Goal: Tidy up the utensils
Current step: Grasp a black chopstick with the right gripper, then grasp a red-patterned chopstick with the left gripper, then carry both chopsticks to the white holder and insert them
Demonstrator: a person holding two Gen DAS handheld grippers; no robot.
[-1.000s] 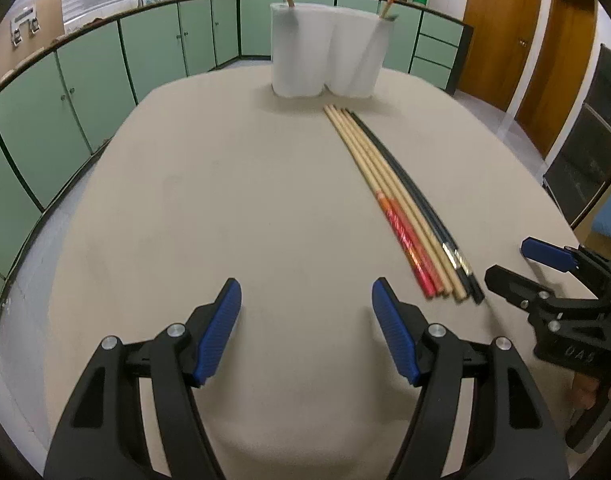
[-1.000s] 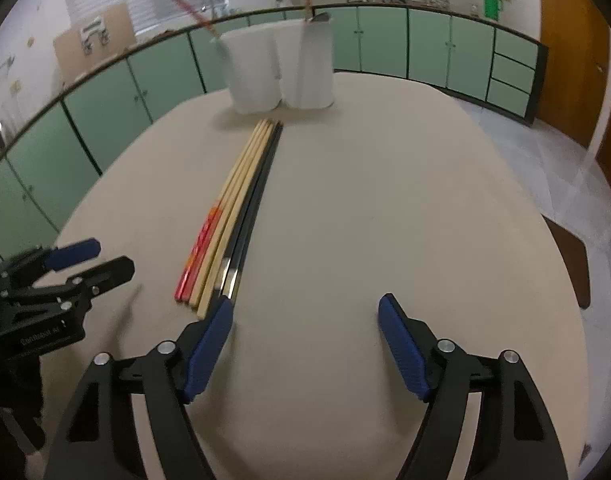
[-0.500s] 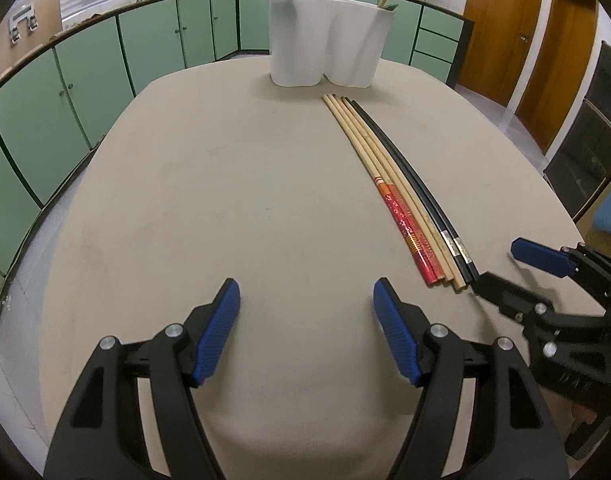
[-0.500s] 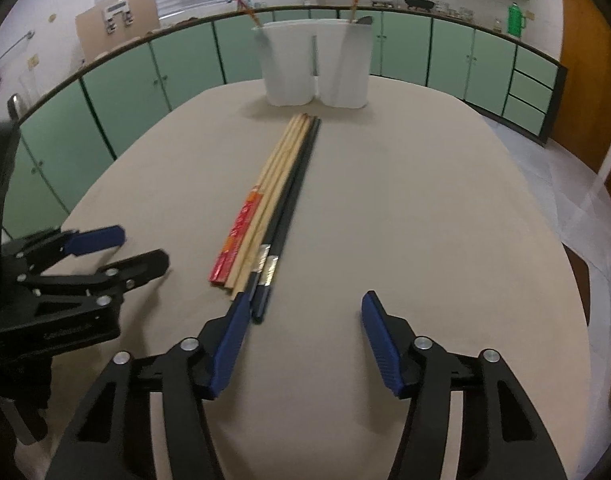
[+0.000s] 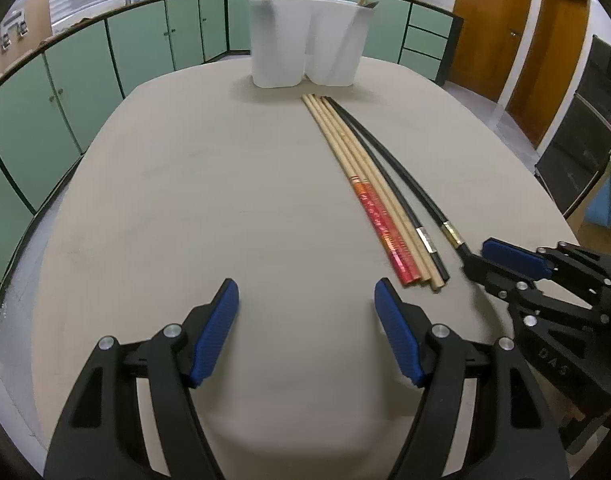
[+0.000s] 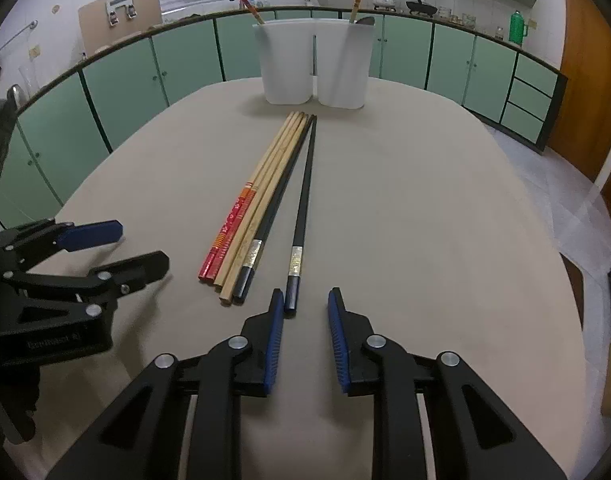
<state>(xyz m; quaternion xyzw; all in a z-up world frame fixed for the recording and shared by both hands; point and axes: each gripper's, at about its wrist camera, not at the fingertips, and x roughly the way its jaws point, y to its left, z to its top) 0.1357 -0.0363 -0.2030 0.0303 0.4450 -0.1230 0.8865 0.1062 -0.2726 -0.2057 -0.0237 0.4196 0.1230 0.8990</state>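
Right gripper [image 6: 305, 304] sits low on the beige table [image 6: 425, 208], fingers parted with a narrow gap, and the butt of one black chopstick [image 6: 303, 204] lies just inside that gap, beside the left pad, not clamped. That stick is glossy black with a gold-patterned band near its thick end, splayed away from the bundle of chopsticks [image 6: 257, 204]: two pale wood with red and orange printed handles, two plain wood, and a second black one with a silver band, all lying side by side, tips toward the white two-compartment holder [image 6: 313, 64]. The holder carries a red-handled chopstick in each compartment. Left gripper [image 5: 305, 300] hovers wide open, holding nothing.
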